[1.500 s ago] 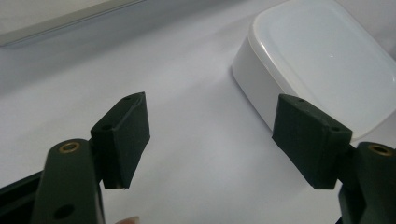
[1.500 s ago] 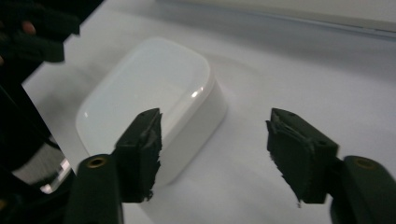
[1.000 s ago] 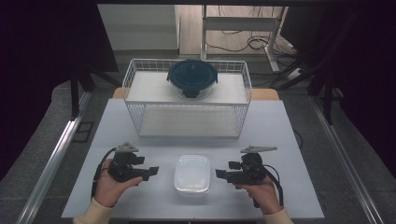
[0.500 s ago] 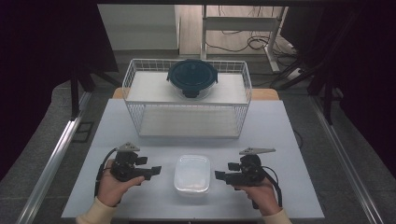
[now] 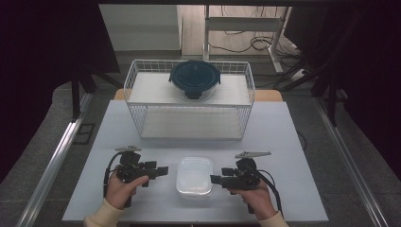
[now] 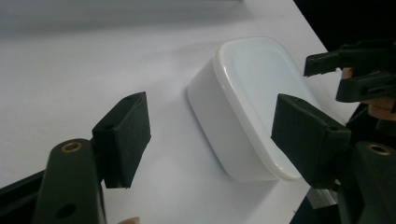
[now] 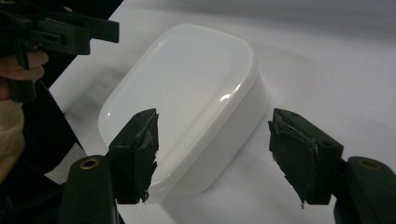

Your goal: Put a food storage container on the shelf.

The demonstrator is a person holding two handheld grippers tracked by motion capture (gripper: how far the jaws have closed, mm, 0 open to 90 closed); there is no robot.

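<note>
White lidded container (image 5: 194,176) on the white table (image 5: 283,137), near its front edge, lid on, between the two grippers. Left gripper (image 5: 161,170) just beside the container's left side, jaws spread wide and empty, pads clear of the plastic in the left gripper view (image 6: 210,135). Right gripper (image 5: 216,179) just beside the right side, pointing inward; jaws just been closing a little, yet gaping on either side of the container's near corner in the right gripper view (image 7: 212,154), apparently without contact, though the left pad overlaps the rim and hides any gap. Farther back, a white wire basket (image 5: 189,122), with a dark round lidded bowl (image 5: 194,78) on its upper shelf.
</note>
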